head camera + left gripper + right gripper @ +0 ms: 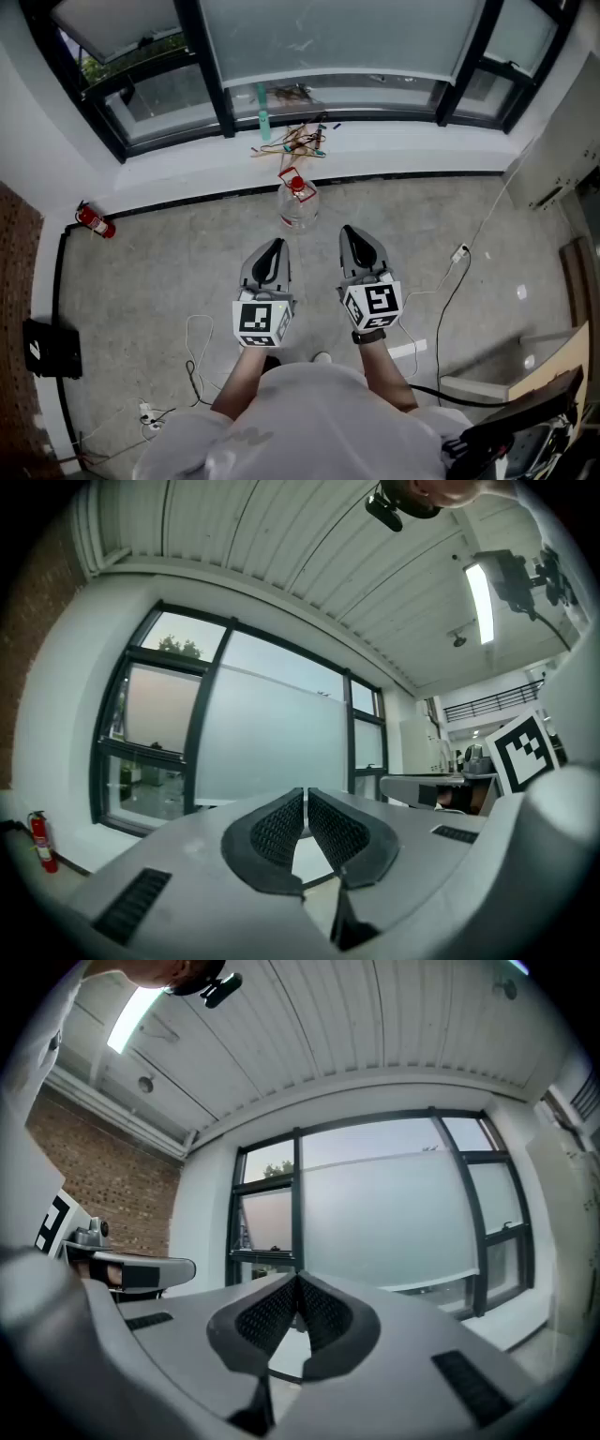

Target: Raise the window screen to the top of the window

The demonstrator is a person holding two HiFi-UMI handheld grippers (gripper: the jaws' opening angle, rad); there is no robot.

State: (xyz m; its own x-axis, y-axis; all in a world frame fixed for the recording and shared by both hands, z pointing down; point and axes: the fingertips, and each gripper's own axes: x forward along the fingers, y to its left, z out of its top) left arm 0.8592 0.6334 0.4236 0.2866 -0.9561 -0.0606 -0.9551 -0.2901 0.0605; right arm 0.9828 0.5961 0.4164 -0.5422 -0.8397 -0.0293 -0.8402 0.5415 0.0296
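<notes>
The window (225, 103) has black frames and runs along the far wall. A pale grey screen (328, 37) covers its middle pane, with the bottom bar (328, 80) hanging just above the sill. The same screen (272, 733) fills the middle pane in the left gripper view, and the screen (384, 1222) shows likewise in the right gripper view. My left gripper (275, 246) and right gripper (352, 232) are held side by side over the floor, well back from the window. Both point toward it. Both are shut, with nothing between the jaws.
A clear water jug with a red cap (298, 202) stands on the floor ahead of the grippers. Tangled cables (295, 141) and a green bottle (263, 117) lie on the sill. A fire extinguisher (96, 222) sits at the left wall. Cords (192, 361) trail on the floor.
</notes>
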